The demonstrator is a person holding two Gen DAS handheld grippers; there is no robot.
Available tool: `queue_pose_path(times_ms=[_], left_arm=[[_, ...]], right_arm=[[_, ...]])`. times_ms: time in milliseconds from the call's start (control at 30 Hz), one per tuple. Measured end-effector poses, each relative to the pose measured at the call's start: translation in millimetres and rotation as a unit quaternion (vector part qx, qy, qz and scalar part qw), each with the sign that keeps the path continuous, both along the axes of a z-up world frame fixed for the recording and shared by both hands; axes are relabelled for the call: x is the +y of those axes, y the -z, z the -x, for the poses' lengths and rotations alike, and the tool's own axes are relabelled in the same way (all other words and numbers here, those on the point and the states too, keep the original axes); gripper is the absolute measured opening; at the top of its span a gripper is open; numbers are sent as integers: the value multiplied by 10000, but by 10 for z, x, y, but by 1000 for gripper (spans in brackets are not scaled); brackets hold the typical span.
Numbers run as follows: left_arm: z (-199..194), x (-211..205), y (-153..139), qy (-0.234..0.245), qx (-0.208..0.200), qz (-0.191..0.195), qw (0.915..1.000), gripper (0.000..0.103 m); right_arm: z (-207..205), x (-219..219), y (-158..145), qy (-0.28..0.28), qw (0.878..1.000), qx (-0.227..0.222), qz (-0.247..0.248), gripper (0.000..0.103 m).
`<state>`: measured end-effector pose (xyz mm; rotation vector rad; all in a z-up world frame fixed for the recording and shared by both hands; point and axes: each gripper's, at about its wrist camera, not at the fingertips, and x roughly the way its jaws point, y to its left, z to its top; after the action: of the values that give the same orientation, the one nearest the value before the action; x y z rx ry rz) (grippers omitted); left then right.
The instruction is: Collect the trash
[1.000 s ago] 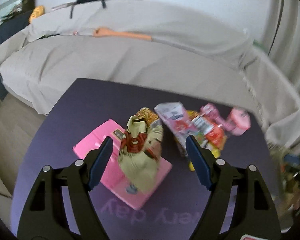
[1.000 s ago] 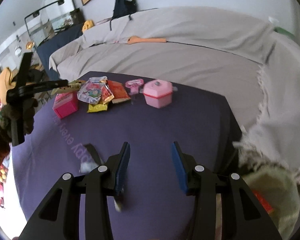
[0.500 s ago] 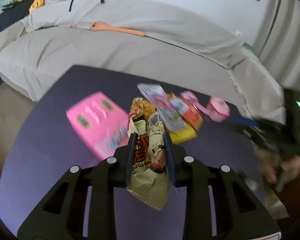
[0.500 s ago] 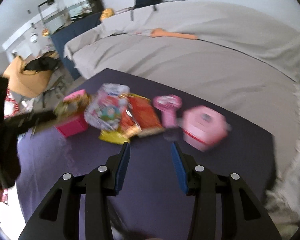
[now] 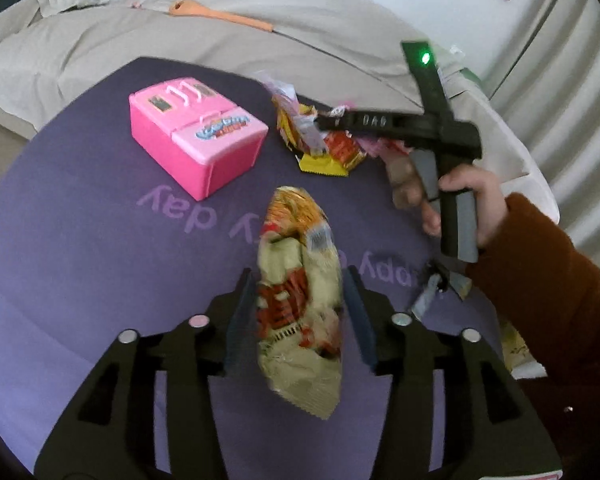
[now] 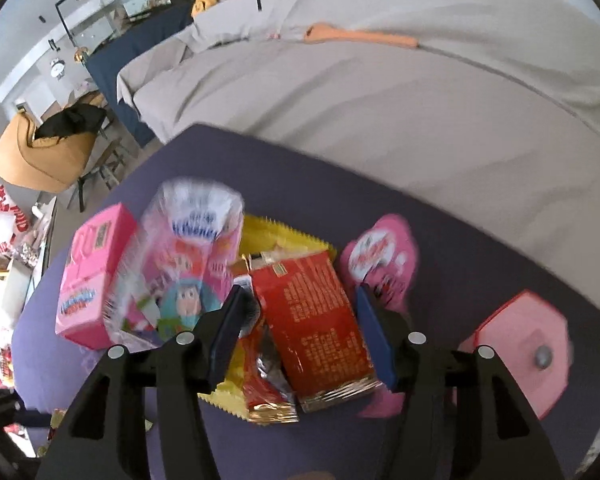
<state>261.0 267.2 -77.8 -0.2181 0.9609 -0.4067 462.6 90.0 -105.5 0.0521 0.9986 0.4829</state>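
Observation:
My left gripper [image 5: 299, 314] is shut on a crumpled beige and orange snack bag [image 5: 300, 300] and holds it above the purple table [image 5: 80, 248]. My right gripper [image 6: 300, 330] is open, with its fingers on either side of a red wrapper [image 6: 312, 320] in a pile of trash. The pile also holds a yellow wrapper [image 6: 276, 236] and a clear pink cartoon bag [image 6: 180, 264]. The right gripper also shows in the left wrist view [image 5: 324, 122], reaching into the pile [image 5: 324, 148].
A pink toy fridge [image 5: 196, 136] lies on the table left of the pile. A pink round toy [image 6: 380, 256] and a pink lidded box [image 6: 520, 344] lie to the right. Small scraps [image 5: 436, 288] lie near the right hand. A grey covered sofa [image 6: 420, 92] runs behind the table.
My left gripper closed on the snack bag and lifted it away from the pink toy. My right gripper moved across the table to the trash pile and now straddles the red wrapper.

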Motion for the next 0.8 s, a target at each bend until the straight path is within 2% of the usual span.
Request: queue_pose_path(times_ms=[100, 167, 267, 400, 567, 633, 667, 700, 800], left_arm=[[-35, 8, -54, 82, -81, 74, 9999, 52], [-48, -15, -98, 175, -128, 110, 9997, 54], [-65, -48, -114, 176, -165, 68, 9997, 57], [-153, -103, -12, 54, -31, -136, 9999, 57], [-315, -194, 166, -179, 199, -305, 9992, 56], [-359, -225, 219, -263, 272, -330, 9987, 41], [-376, -247, 240, -254, 294, -314, 9988, 26], [-373, -264, 245, -290, 291, -326, 9986, 22], [-285, -298, 207, -395, 205, -281, 9986, 20]], right_arm=[[70, 13, 0, -47, 9998, -80, 170, 52], [134, 29, -54, -109, 9994, -161, 294, 41], [260, -3, -216, -113, 9991, -299, 293, 36], [528, -135, -555, -78, 9974, -690, 174, 35], [855, -353, -797, -72, 9966, -800, 179, 35], [967, -420, -837, -83, 9963, -825, 213, 35], [1049, -472, -856, -50, 9959, -867, 259, 35], [1110, -518, -862, -18, 9955, -899, 296, 35], [1298, -673, -857, 80, 9953, -908, 319, 35]])
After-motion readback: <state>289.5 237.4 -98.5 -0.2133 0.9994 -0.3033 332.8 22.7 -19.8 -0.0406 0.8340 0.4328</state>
